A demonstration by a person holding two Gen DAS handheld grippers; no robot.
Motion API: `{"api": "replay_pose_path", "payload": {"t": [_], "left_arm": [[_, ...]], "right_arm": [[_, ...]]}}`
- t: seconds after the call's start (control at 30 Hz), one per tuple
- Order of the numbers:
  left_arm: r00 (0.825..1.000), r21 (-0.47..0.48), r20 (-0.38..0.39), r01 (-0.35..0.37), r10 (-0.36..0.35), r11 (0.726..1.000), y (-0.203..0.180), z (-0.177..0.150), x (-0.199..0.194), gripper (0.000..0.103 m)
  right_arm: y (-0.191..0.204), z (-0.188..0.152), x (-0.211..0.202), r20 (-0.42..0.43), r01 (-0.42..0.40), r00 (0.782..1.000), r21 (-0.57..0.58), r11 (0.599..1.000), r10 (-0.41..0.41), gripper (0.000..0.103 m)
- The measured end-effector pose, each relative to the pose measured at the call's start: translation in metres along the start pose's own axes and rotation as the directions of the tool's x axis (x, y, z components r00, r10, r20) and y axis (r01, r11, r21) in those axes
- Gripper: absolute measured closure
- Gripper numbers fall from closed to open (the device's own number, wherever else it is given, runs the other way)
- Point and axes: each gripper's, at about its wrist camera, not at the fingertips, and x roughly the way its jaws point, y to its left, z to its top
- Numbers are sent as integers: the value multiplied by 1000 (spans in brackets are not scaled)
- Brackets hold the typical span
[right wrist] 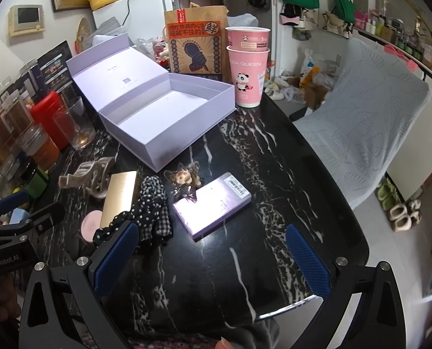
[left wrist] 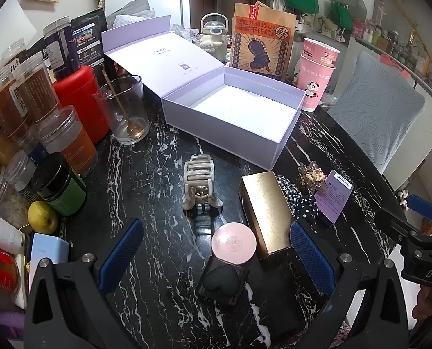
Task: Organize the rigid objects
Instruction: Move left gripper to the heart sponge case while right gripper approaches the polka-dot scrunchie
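Two grippers, both over the near edge of a black marble table (left wrist: pixel 146 180), both angled down, each with fingers spread wide and holding nothing.

Left gripper (left wrist: pixel 216 254): nearest its fingers, a black heart-shaped sponge on a dark stand (left wrist: pixel 223 283); touching it at 12 o'clock, a pink round compact (left wrist: pixel 234 242); just beside that at 2 o'clock, a gold box (left wrist: pixel 266 212). Beige hair claw (left wrist: pixel 200 184) stands farther out at 12 o'clock, apart from the rest.

Right gripper (right wrist: pixel 210 251): a polka-dot and gingham scrunchie (right wrist: pixel 152 209) at 10 o'clock, touching the gold box; a purple flat box (right wrist: pixel 213 206) at 12 o'clock; a small figurine clip (right wrist: pixel 184 179) just beyond, overlapping the flat box's far corner.

Beyond all items: a lilac gift box (left wrist: pixel 233 116), lid folded back, interior empty.

Surroundings: at 9 to 10 o'clock of the left view, jars (left wrist: pixel 67 142), red canister (left wrist: pixel 79 101), glass with spoon (left wrist: pixel 123 110), and a yellow-green fruit (left wrist: pixel 42 217). Behind the gift box, a paper bag (left wrist: pixel 262 43) and stacked pink cups (left wrist: pixel 317 69). Chair with leaf-pattern cover (right wrist: pixel 361 128) at 2 o'clock.
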Motion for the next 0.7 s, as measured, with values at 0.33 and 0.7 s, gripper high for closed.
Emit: {"api": "replay_pose_path", "payload": {"t": [0.33,0.7], "left_arm": [[1000,-1,-3,2,-2,1000,2,-1,1,0],[1000,-12,-18,7,-7,1000,3,-12,0,0]], "right_arm": [[1,-1,0,-2,-3,1000,-3,1000,3,0],[2,-10,2,-22,-23,999,-7,1000,23,0]]}}
